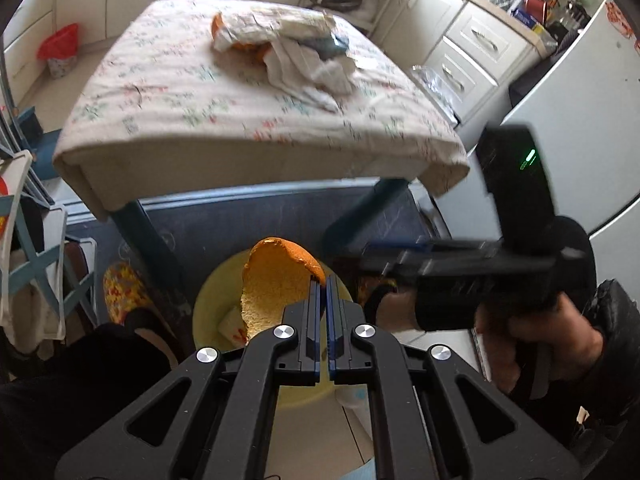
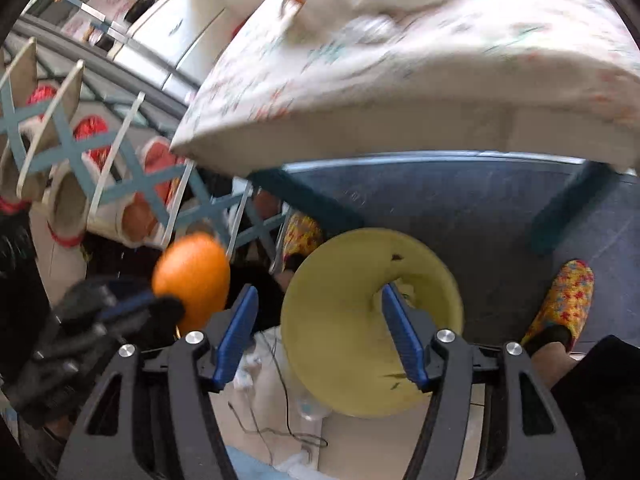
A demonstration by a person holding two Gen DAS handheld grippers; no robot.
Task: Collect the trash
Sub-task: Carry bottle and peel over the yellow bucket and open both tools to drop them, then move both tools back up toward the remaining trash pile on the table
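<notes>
My left gripper (image 1: pixel 323 280) is shut on a large curved piece of orange peel (image 1: pixel 276 280), held over a yellow basin (image 1: pixel 212 300) on the floor. In the right wrist view the same peel (image 2: pixel 192 276) shows at the left, pinched by the left gripper (image 2: pixel 160 304). My right gripper (image 2: pixel 316 296) stands open above the yellow basin (image 2: pixel 344 320) with nothing between its blue pads (image 2: pixel 236 332). More trash lies on the table: orange peel (image 1: pixel 240 46), crumpled paper and wrappers (image 1: pixel 280 28) and a white cloth (image 1: pixel 312 68).
A small table (image 1: pixel 200 112) with a floral cloth stands beyond the basin, its blue legs (image 1: pixel 148 240) beside it. A person's feet in patterned slippers (image 2: pixel 564 300) flank the basin. A shoe rack (image 2: pixel 80 168) is at the left, white cabinets (image 1: pixel 472 52) and a fridge (image 1: pixel 592 120) at the right.
</notes>
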